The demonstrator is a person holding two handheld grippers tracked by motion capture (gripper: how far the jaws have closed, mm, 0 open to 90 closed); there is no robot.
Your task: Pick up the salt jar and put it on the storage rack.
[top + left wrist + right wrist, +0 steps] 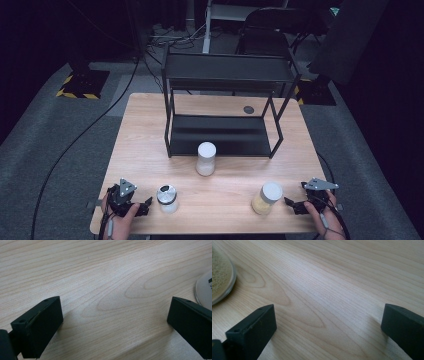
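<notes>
Three jars stand on the wooden table (150,130). A small clear jar with a silver lid (167,198) is at the front left; its edge (203,288) shows in the left gripper view. A white jar (206,158) stands in the middle before the shelf. A jar of yellowish grains with a white lid (267,198) is at the front right; its base (220,280) shows in the right gripper view. My left gripper (145,207) (113,323) rests open just left of the silver-lidded jar. My right gripper (292,205) (328,326) rests open just right of the grain jar. Both hold nothing.
A black two-level metal shelf (225,107) stands at the back middle of the table, both levels bare. A small dark disc (248,109) lies on the table behind it. Chairs and cables are on the floor beyond the table.
</notes>
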